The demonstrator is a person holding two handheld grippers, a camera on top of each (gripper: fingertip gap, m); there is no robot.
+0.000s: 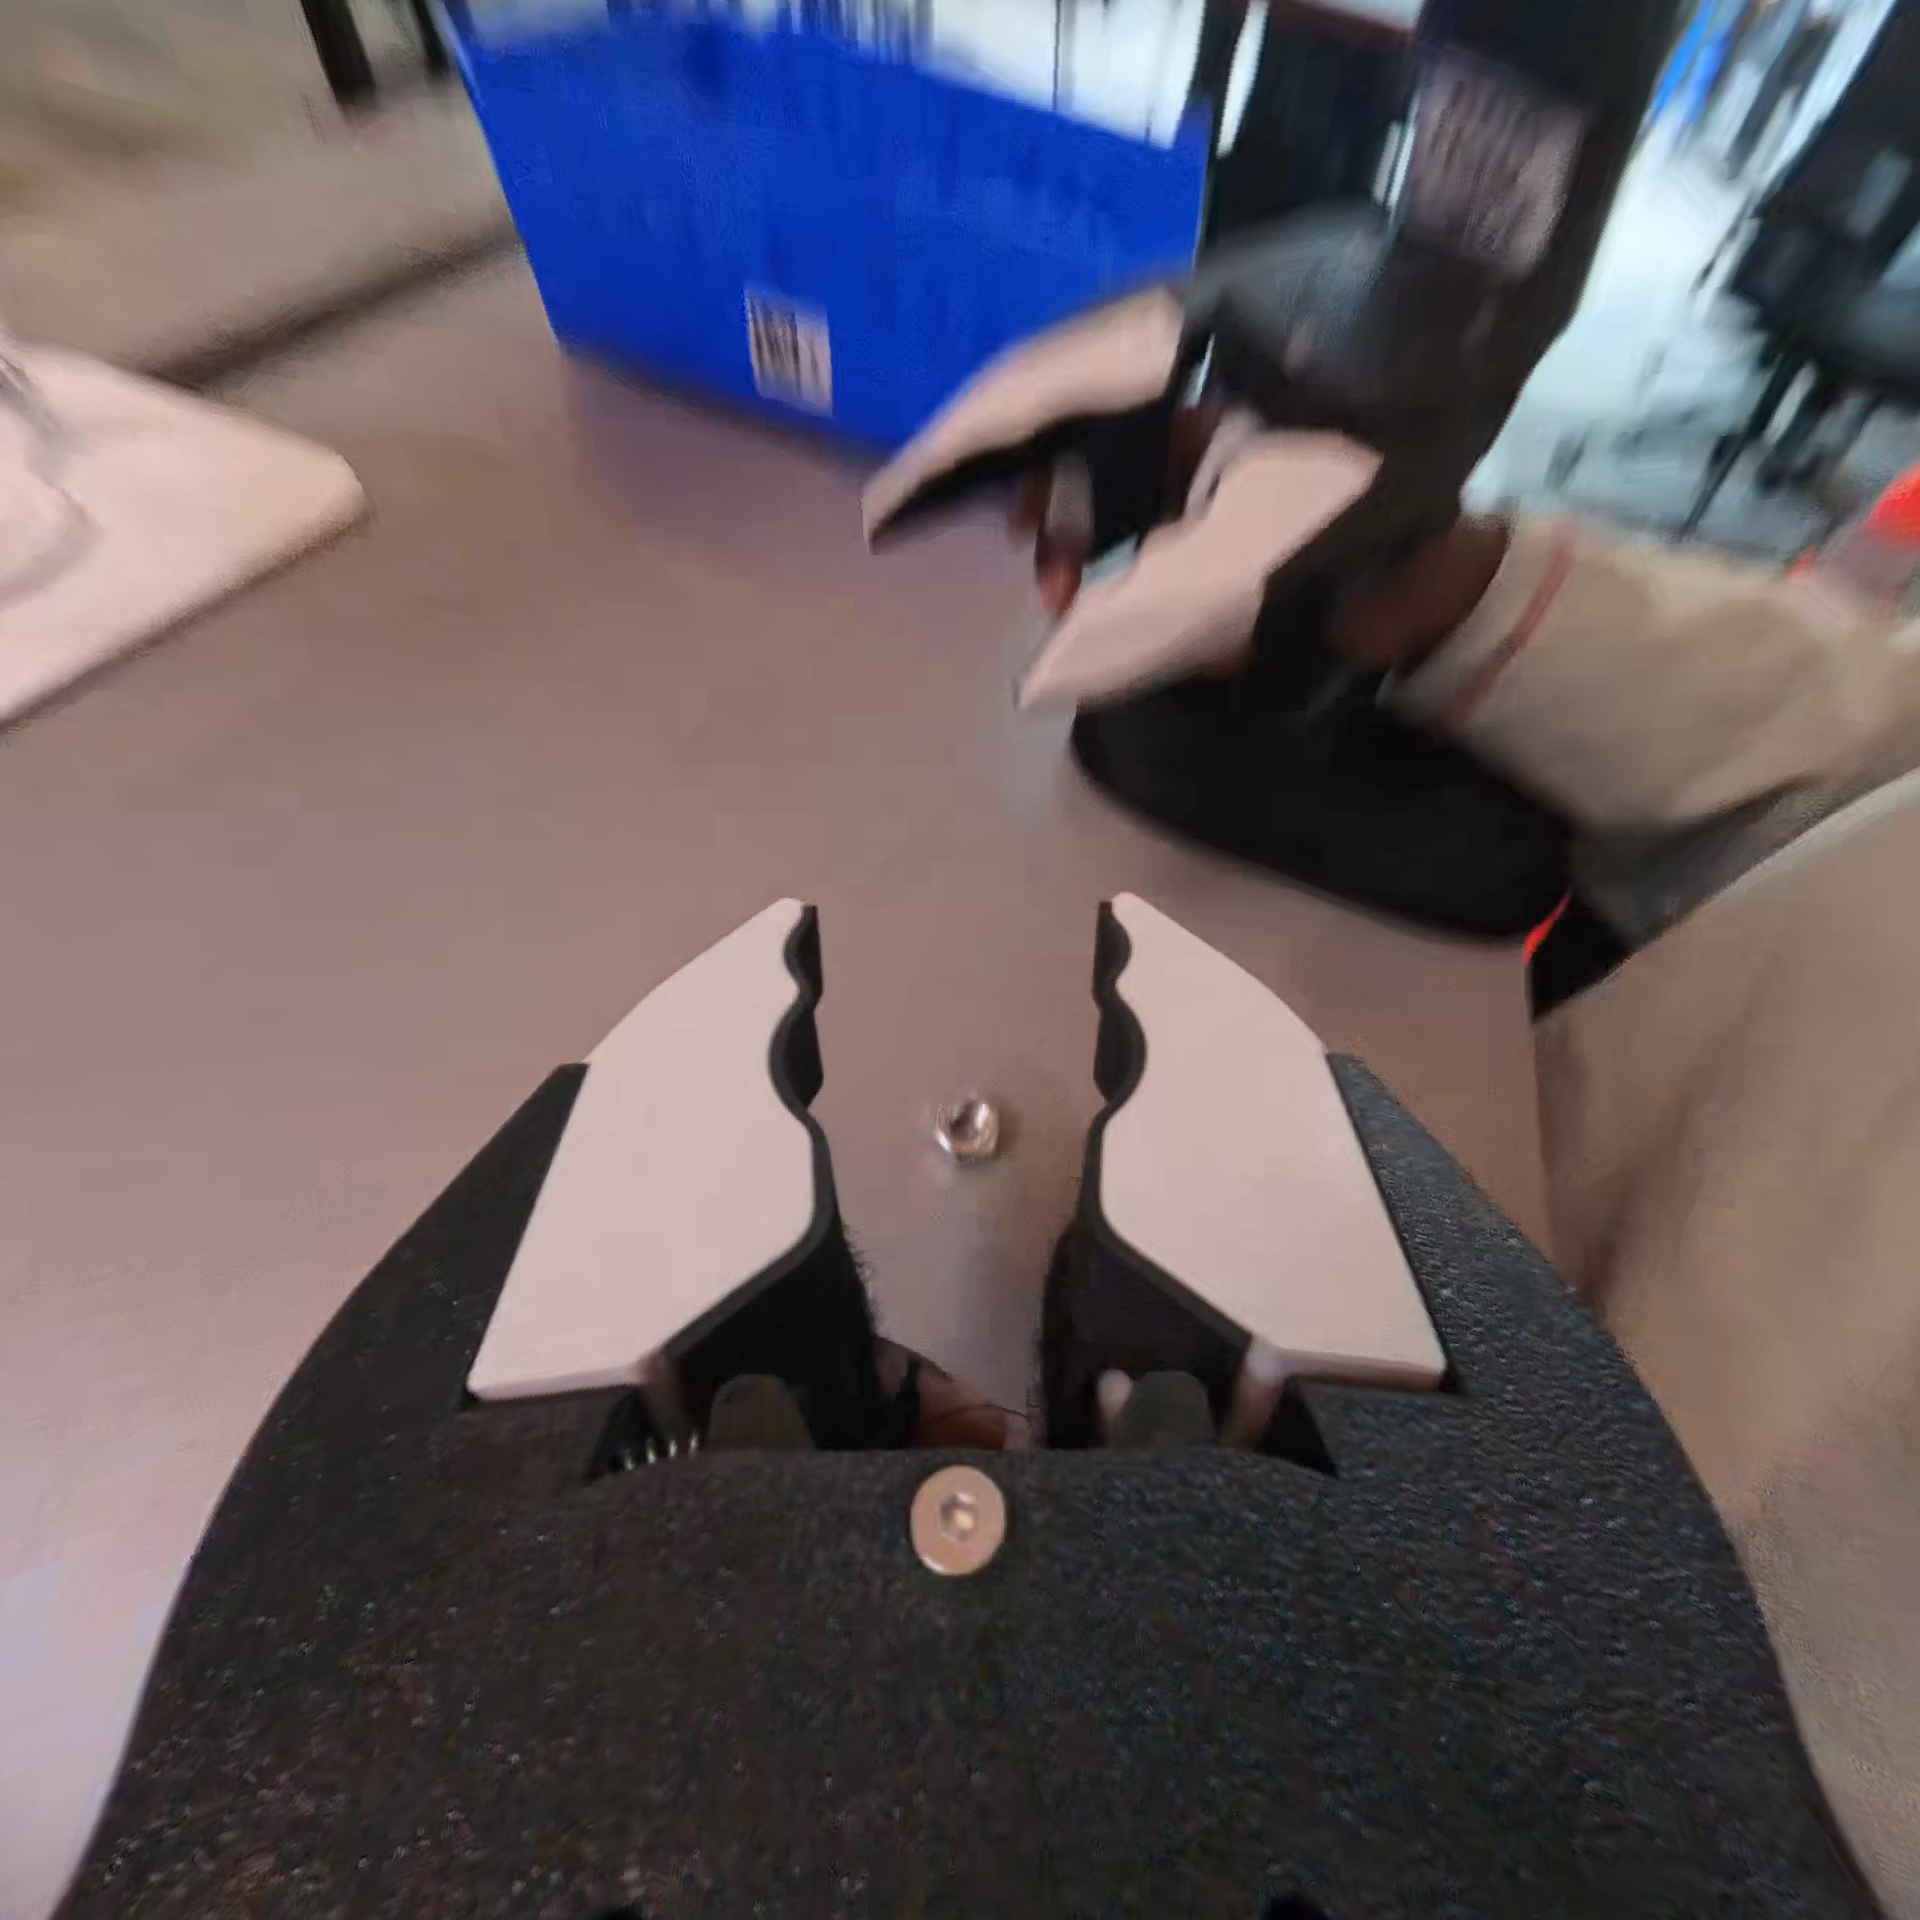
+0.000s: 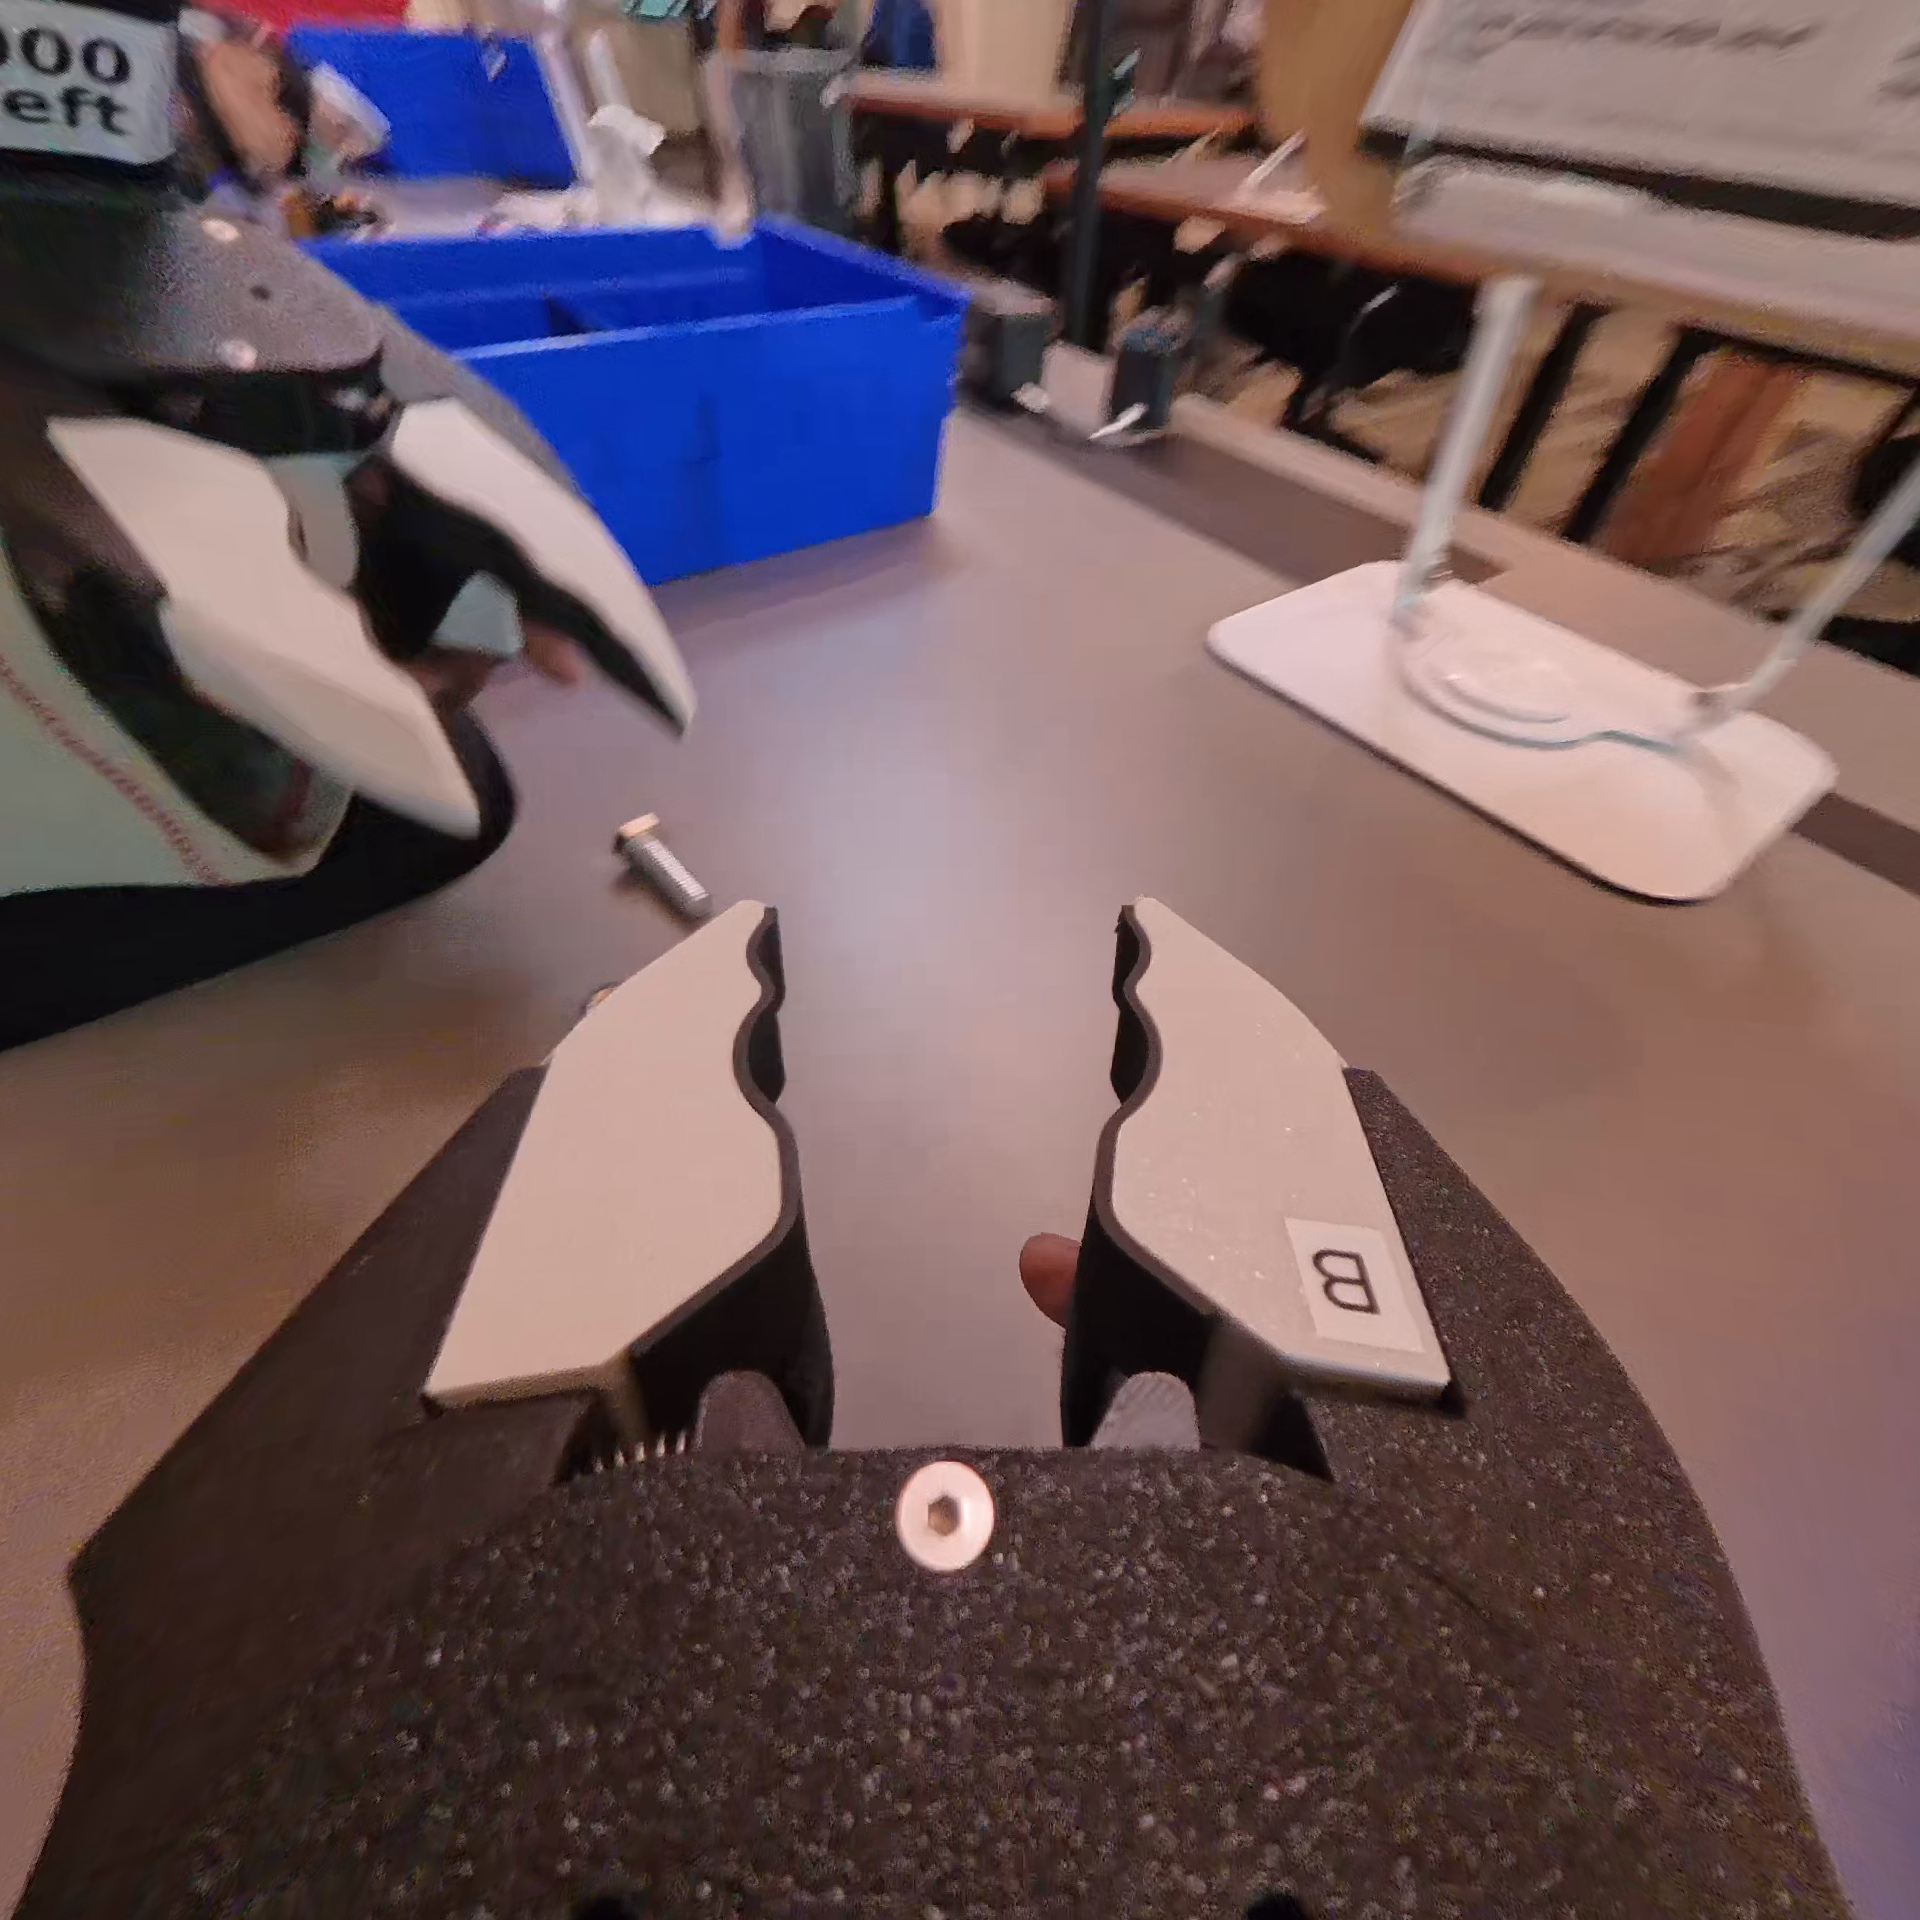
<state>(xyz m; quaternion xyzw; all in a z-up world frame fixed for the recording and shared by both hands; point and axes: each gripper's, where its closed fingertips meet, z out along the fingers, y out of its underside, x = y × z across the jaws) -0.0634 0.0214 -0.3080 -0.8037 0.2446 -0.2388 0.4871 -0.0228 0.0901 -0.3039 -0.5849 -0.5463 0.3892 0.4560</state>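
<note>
My left gripper (image 1: 956, 914) is open and holds nothing. A small silver nut (image 1: 966, 1130) lies on the brown table (image 1: 520, 831), seen in the gap between the two fingers; neither pad touches it. My right gripper (image 2: 945, 914) is open and holds nothing above the table. A silver bolt (image 2: 660, 868) lies flat on the table just left of its left fingertip (image 2: 743, 935), apart from it. The left gripper also shows in the right wrist view (image 2: 566, 769), open, above and left of the bolt. The right gripper shows blurred in the left wrist view (image 1: 951, 608), open.
A blue divided bin (image 2: 707, 416) stands at the back of the table; it also shows in the left wrist view (image 1: 831, 208). A white stand base (image 2: 1507, 727) with clear legs sits at the right. A sleeved arm (image 1: 1662, 675) reaches in from the right.
</note>
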